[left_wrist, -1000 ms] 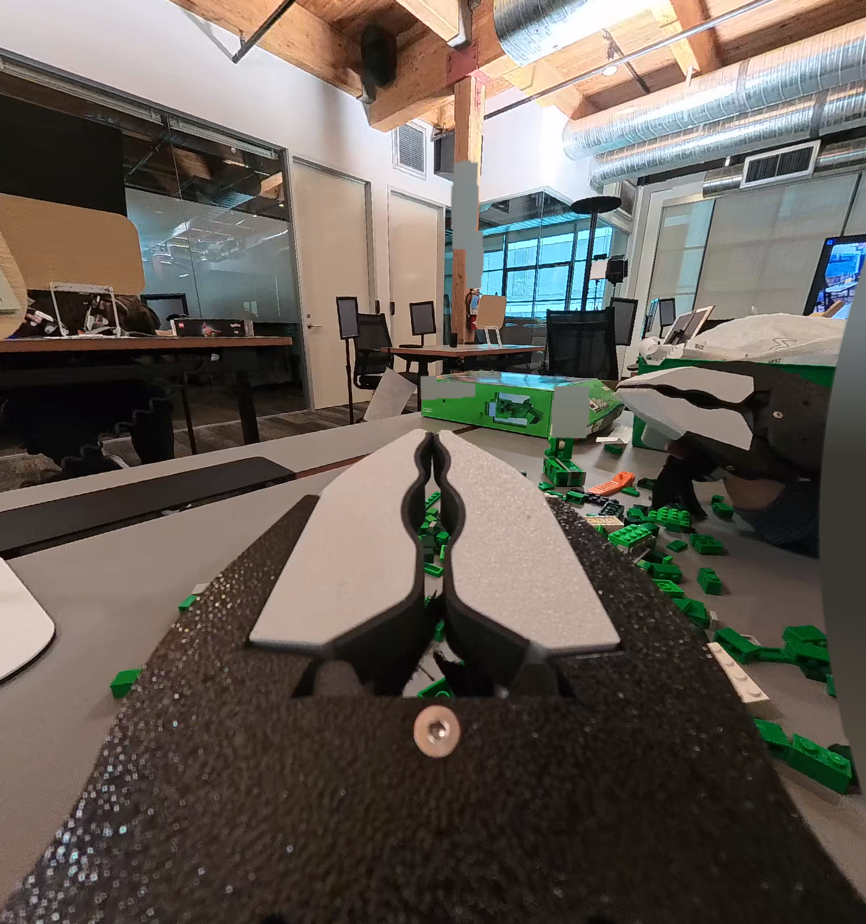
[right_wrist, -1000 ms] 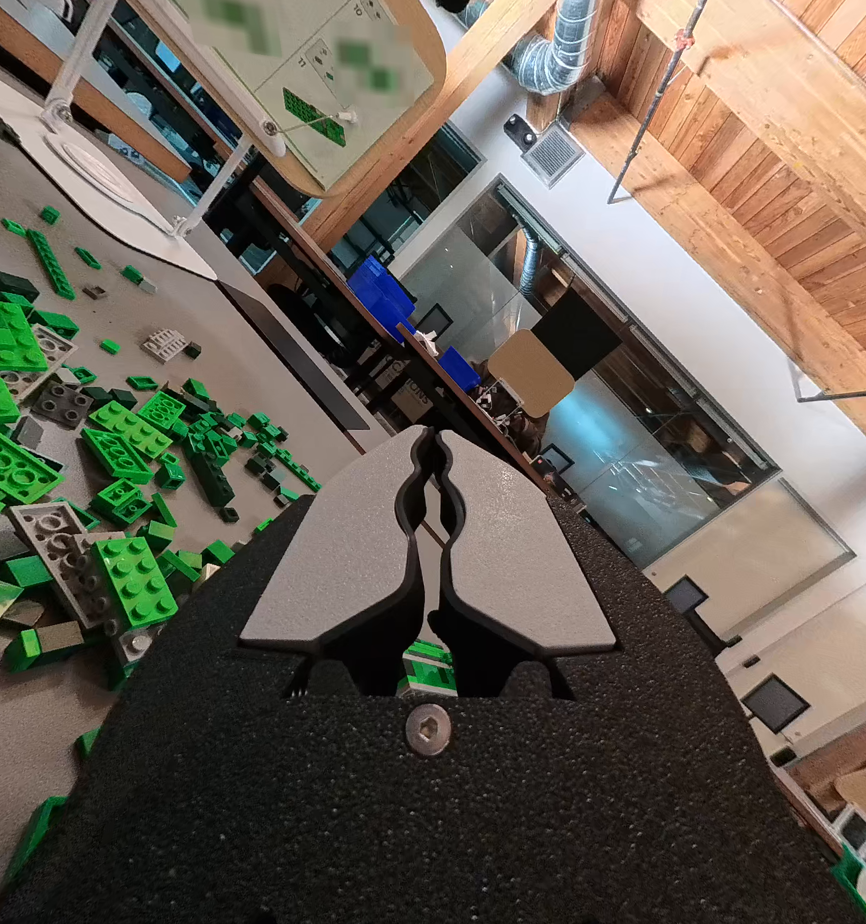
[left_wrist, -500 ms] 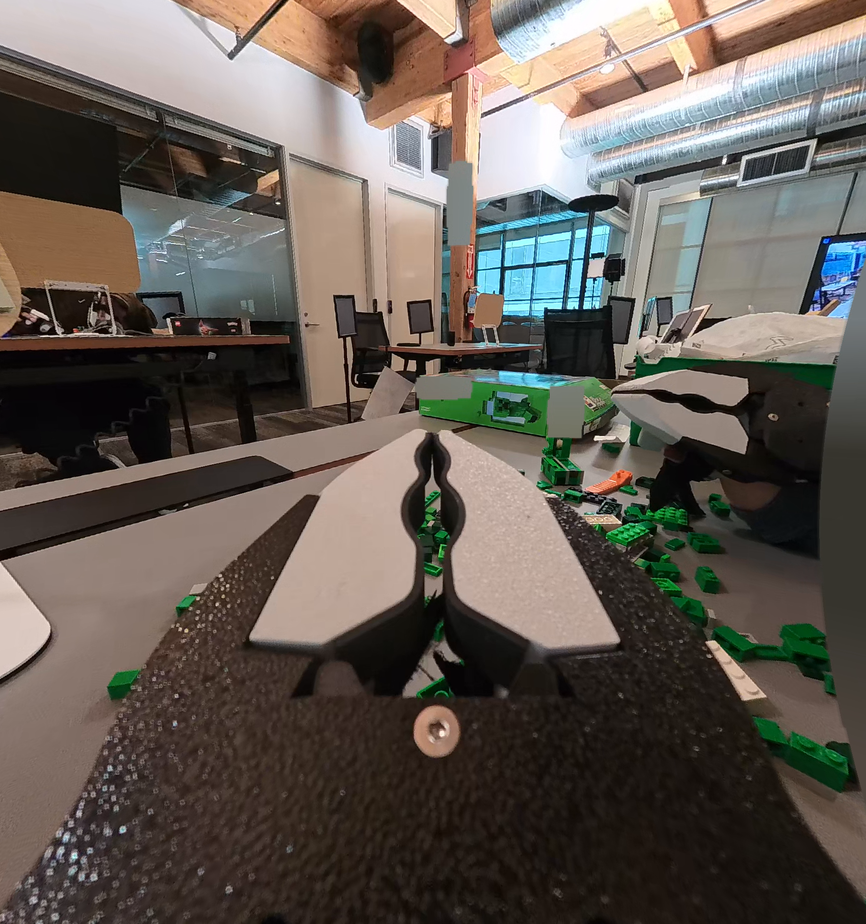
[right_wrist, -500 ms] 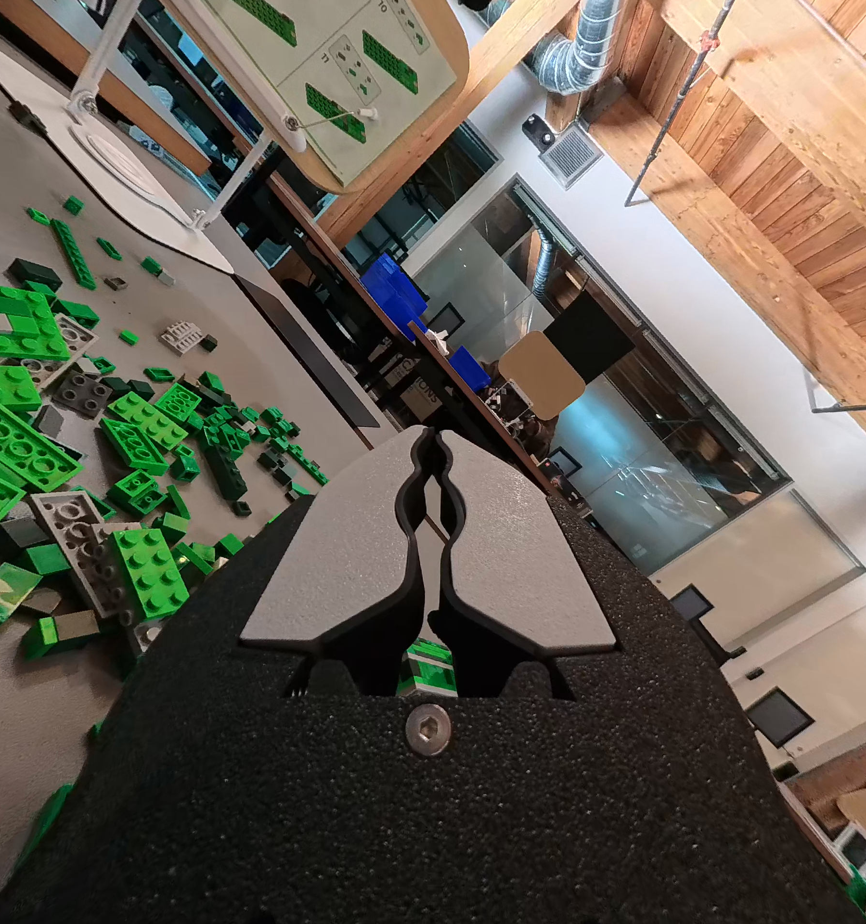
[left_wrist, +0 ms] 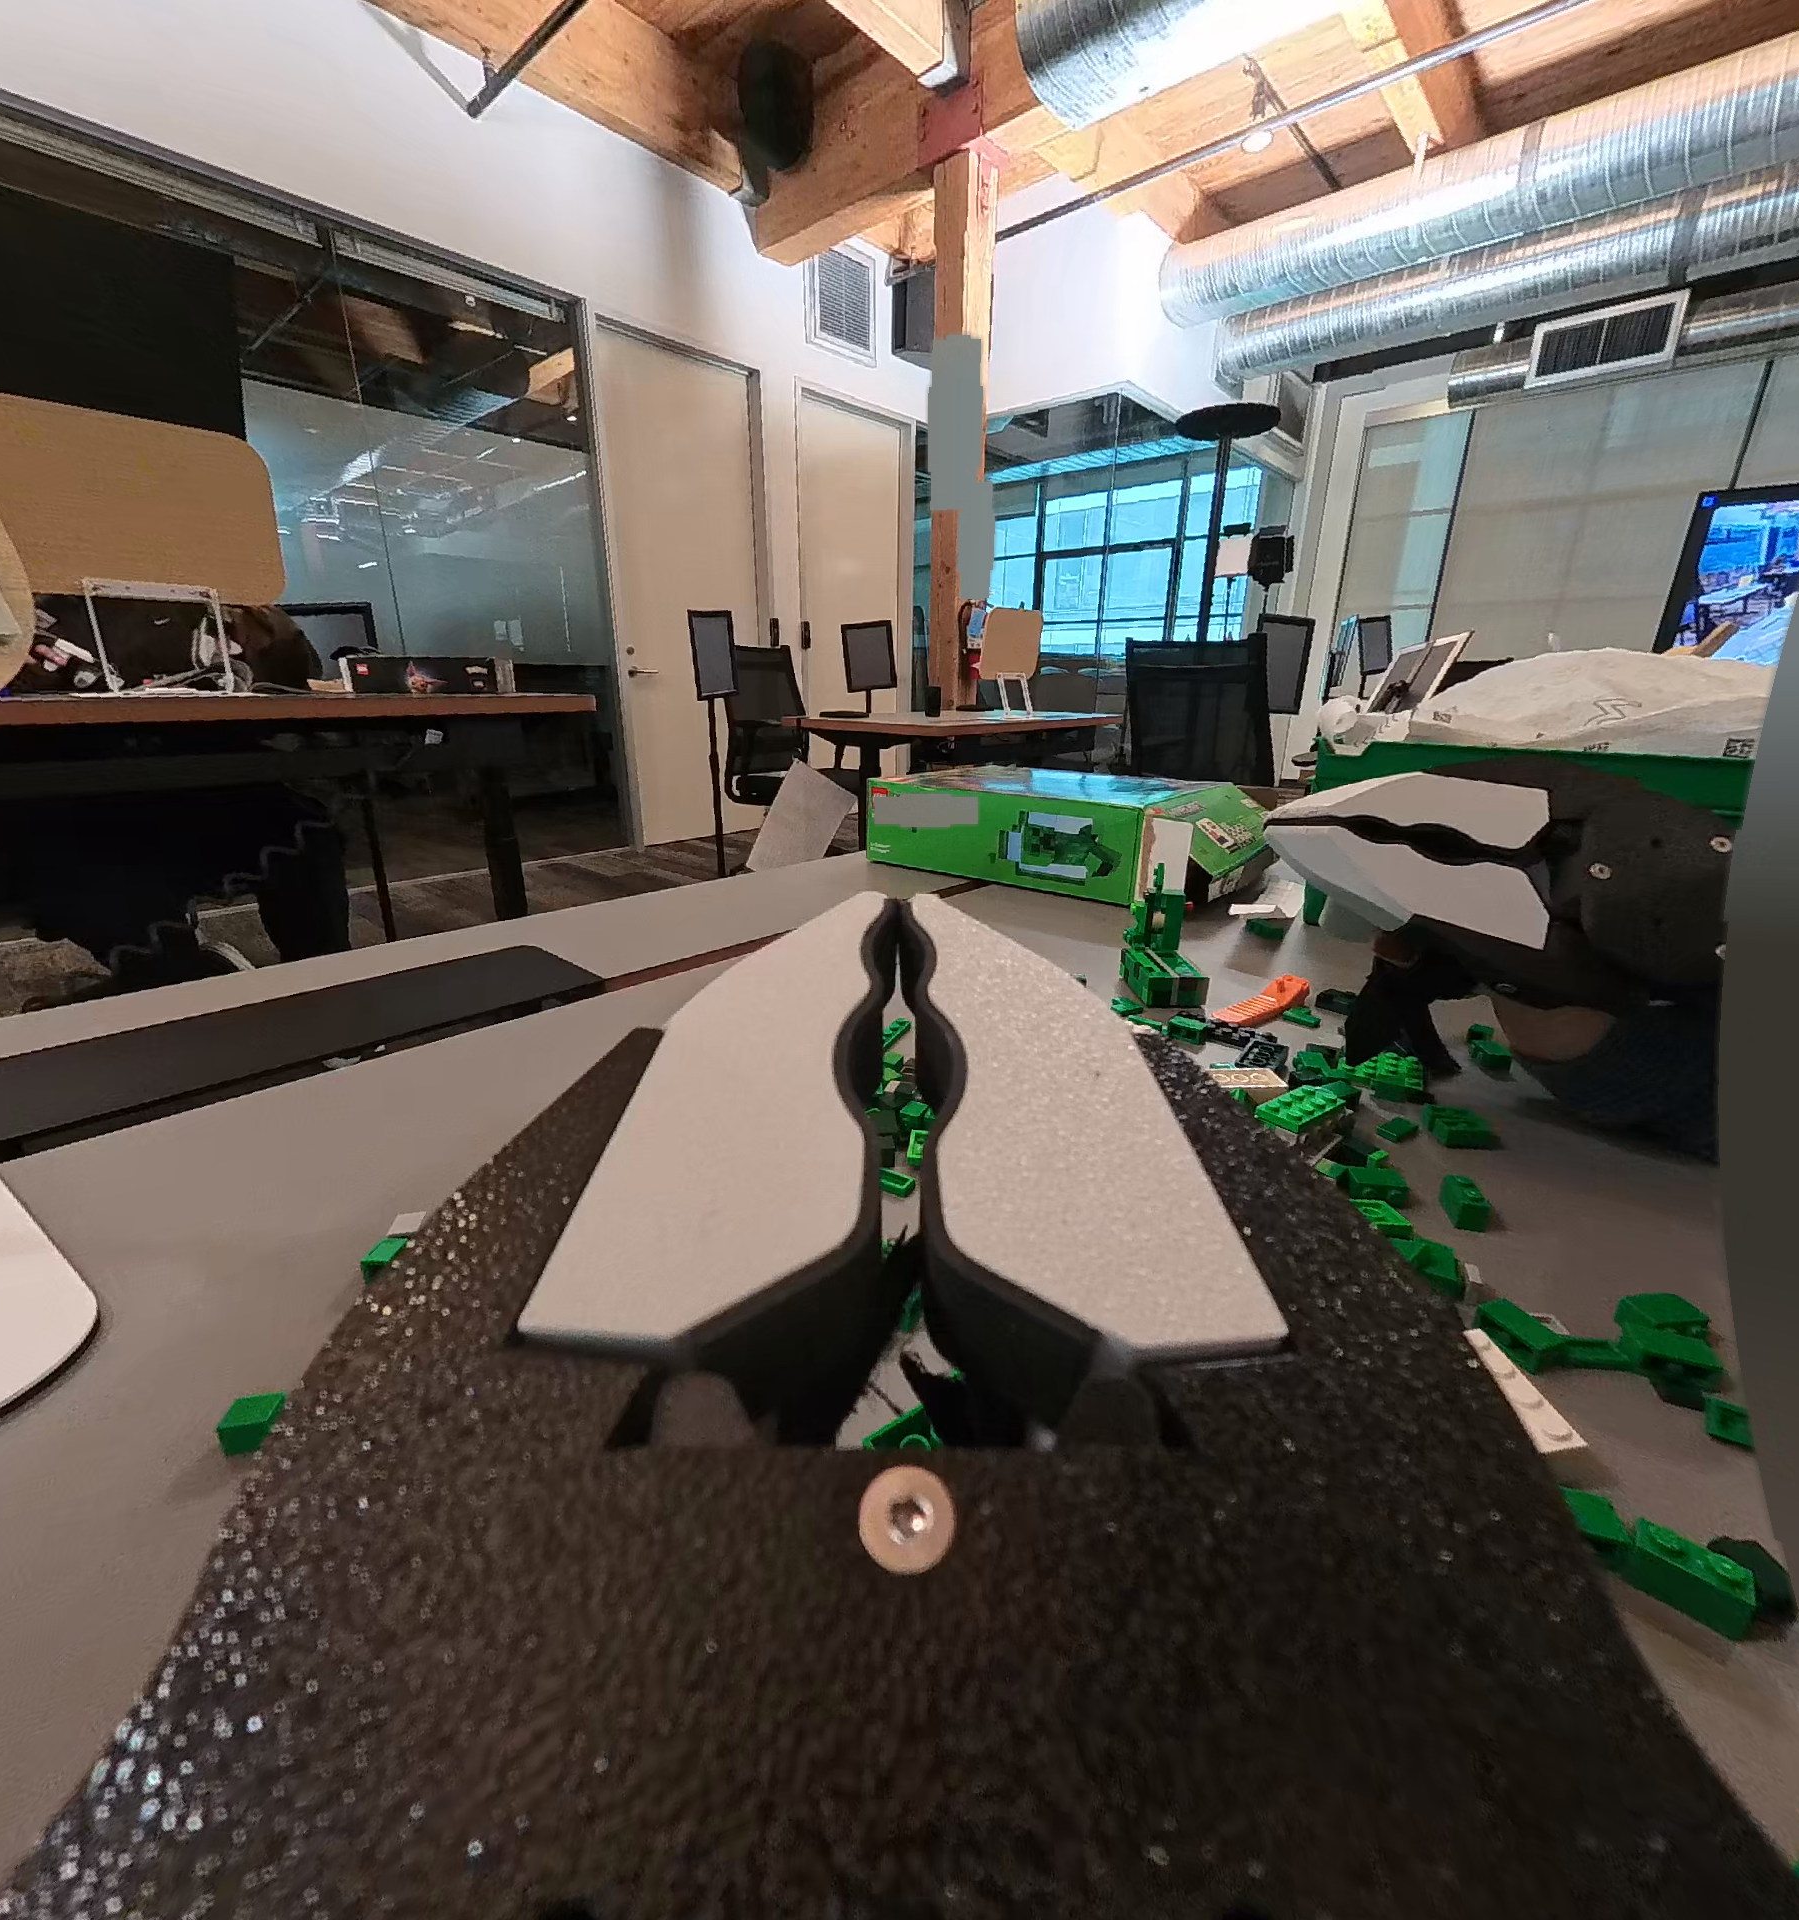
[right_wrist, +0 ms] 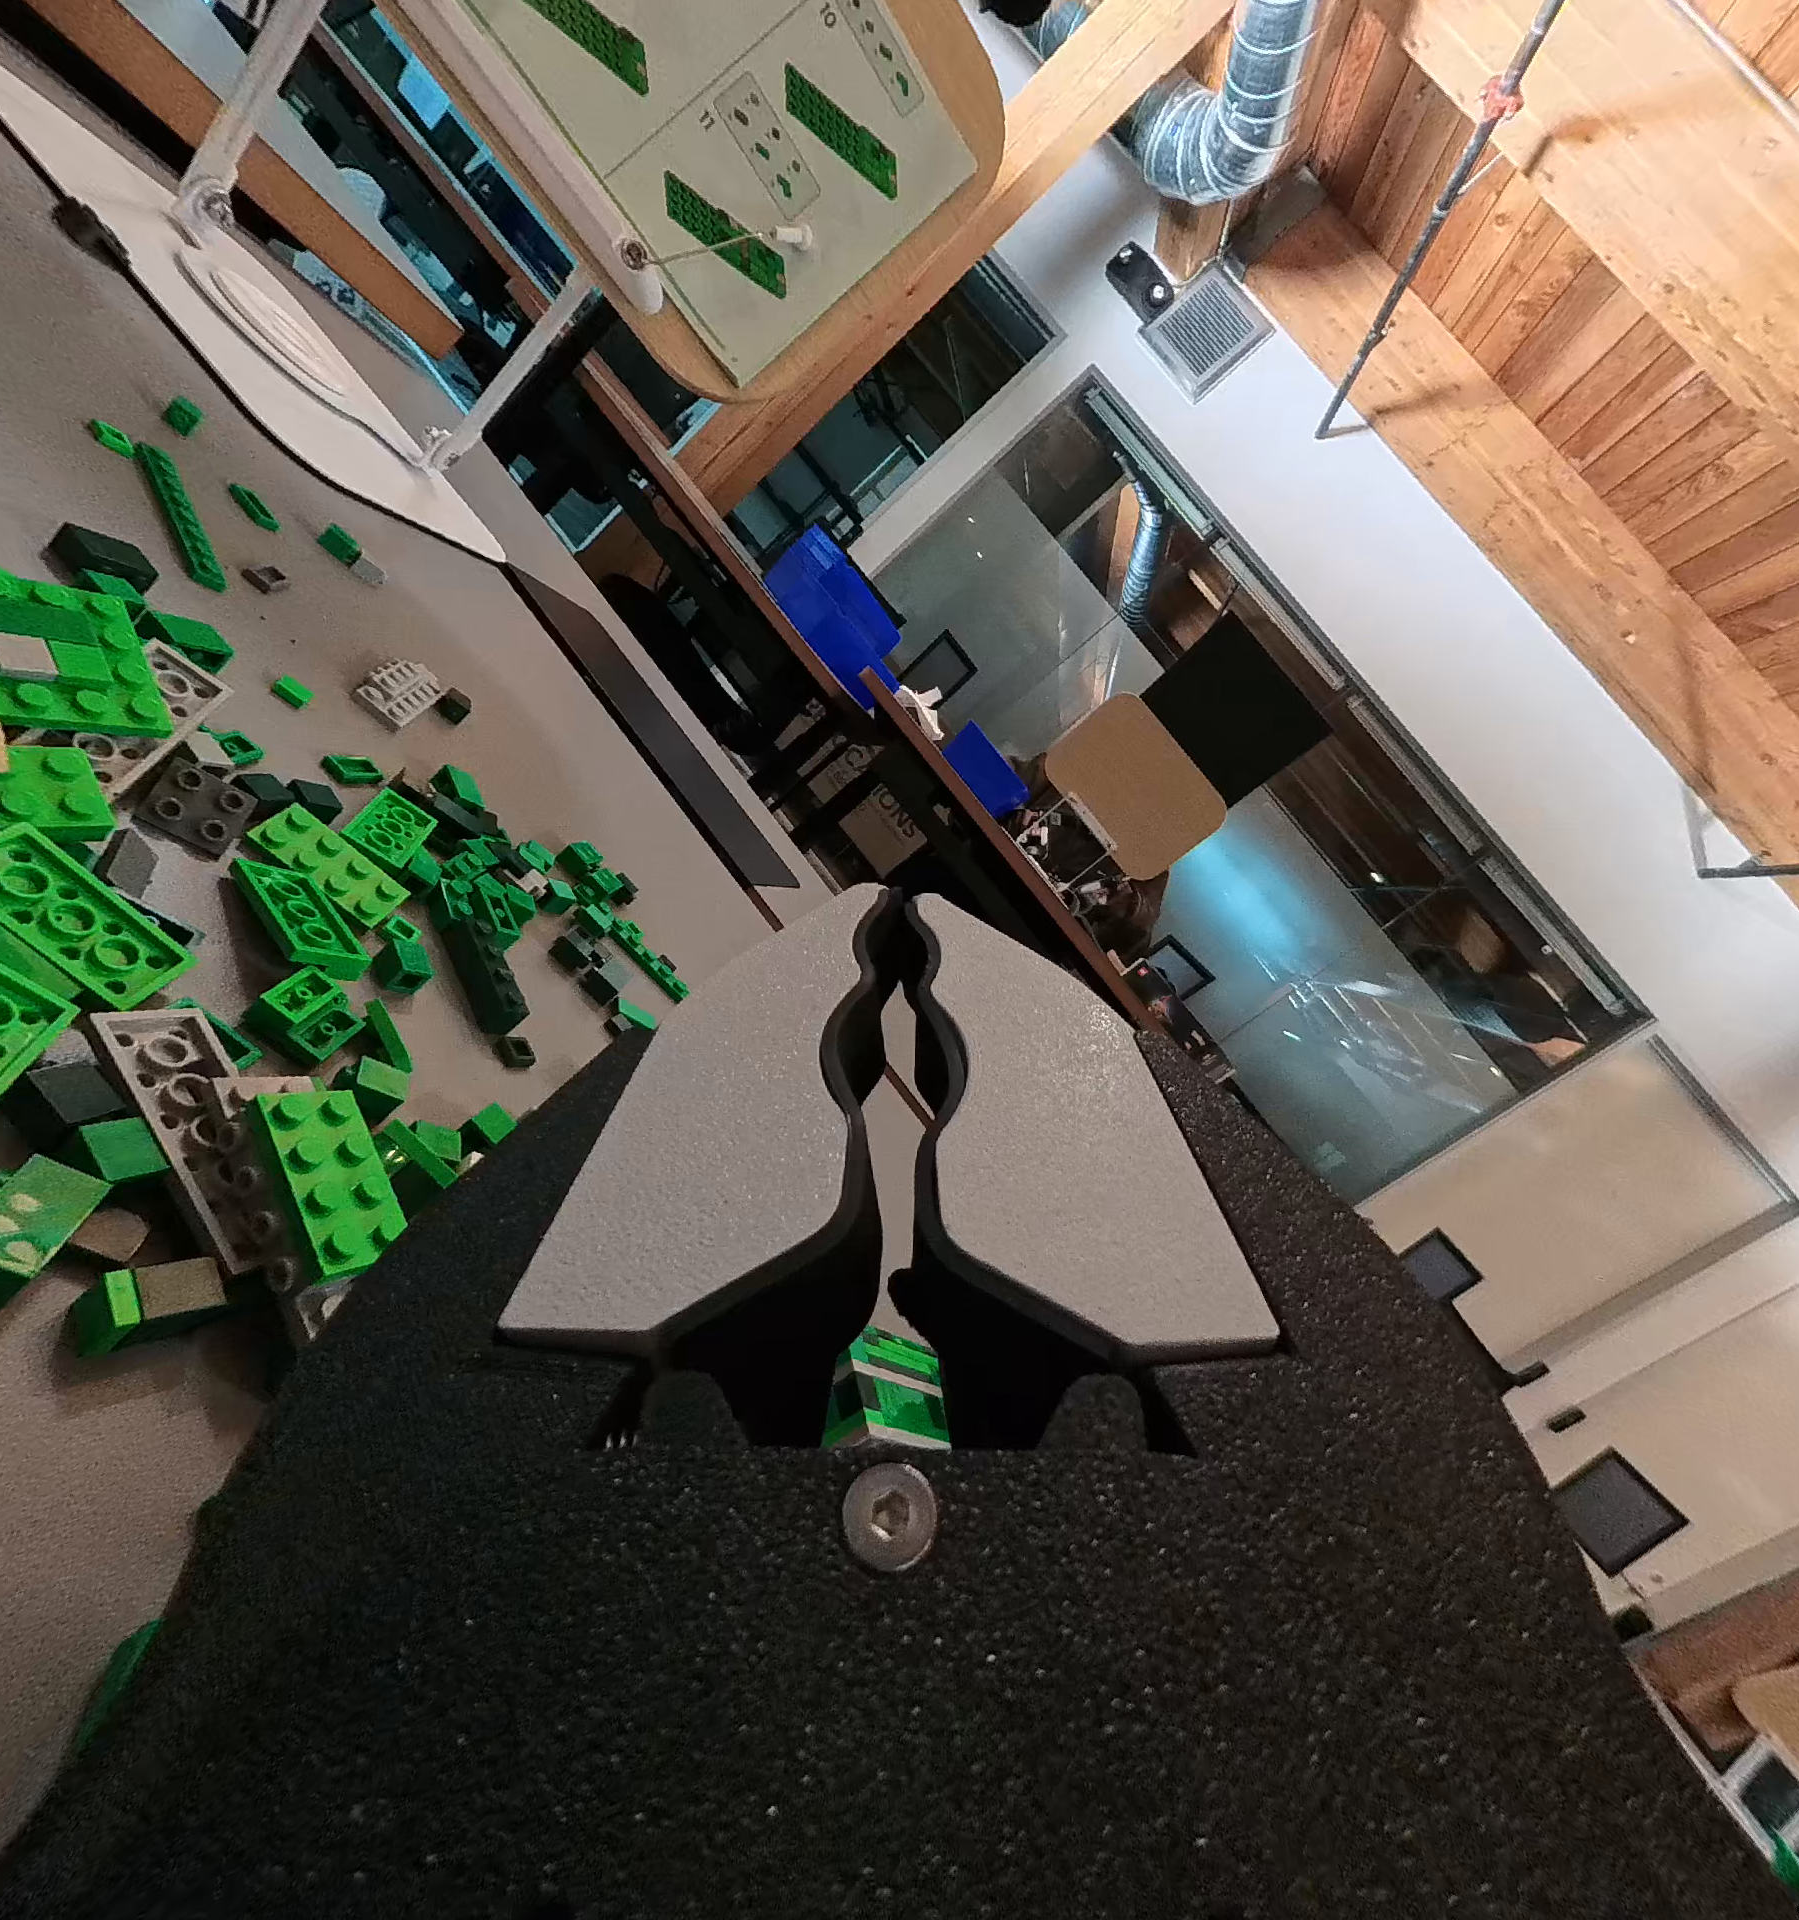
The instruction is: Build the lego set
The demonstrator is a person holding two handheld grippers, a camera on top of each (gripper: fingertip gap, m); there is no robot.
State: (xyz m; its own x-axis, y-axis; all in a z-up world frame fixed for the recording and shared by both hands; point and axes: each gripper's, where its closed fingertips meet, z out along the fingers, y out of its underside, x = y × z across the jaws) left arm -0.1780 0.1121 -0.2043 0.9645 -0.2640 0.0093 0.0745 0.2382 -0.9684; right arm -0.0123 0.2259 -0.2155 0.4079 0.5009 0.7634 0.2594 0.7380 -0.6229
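My left gripper is shut and empty, held low over the grey table. Green, grey and dark bricks lie scattered ahead and to its right. A small built green figure stands farther back. My right gripper is shut and empty, rolled to one side and tilted up; it also shows in the left wrist view at the far right, above the bricks. In the right wrist view a pile of green plates and bricks lies at the left, with a grey plate among them.
A green set box lies at the back of the table, beside an orange brick separator. An instruction sheet on a wooden stand with a white base stands at the table's edge. A green bin holding a white bag is at the right. One gripper's finger ends stand about 20 cm off the other's. Measured from the fingertips, the grey plate is 11 cm or so from the right gripper and 20 cm from the left.
The right gripper has swung, so the brick pile and the instruction stand sit lower and larger in its view. The left gripper has barely moved. Both stay shut.
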